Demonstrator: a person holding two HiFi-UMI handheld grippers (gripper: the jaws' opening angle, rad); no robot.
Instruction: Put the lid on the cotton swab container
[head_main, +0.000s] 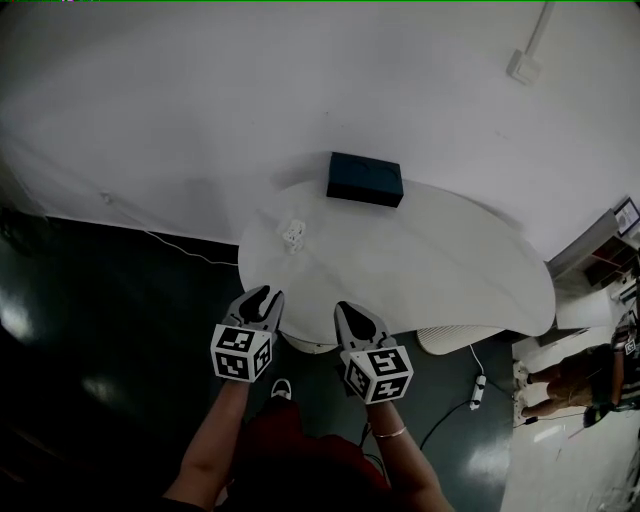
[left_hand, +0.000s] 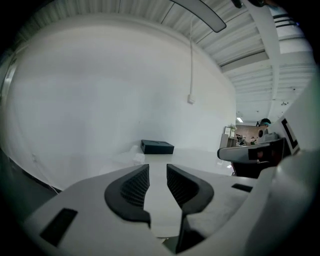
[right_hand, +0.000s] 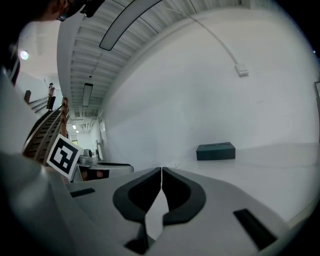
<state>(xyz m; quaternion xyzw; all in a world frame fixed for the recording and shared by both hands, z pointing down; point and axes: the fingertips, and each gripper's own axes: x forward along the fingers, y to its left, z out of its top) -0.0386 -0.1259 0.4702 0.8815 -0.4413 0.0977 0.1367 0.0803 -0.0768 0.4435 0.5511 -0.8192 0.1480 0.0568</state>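
In front of you a white counter (head_main: 470, 270) with a rounded outline stands against a white wall (head_main: 200, 90). A dark rectangular box (head_main: 365, 179) lies flat at its far edge, close to that wall. Below the counter's near edge you see a dark, glossy floor (head_main: 90, 340), where a thin white cable (head_main: 185, 249) trails off past the left edge and a white power strip (head_main: 479, 388) lies beyond the near right edge, while up on the wall a small white box (head_main: 521, 66) sits at the end of a conduit.
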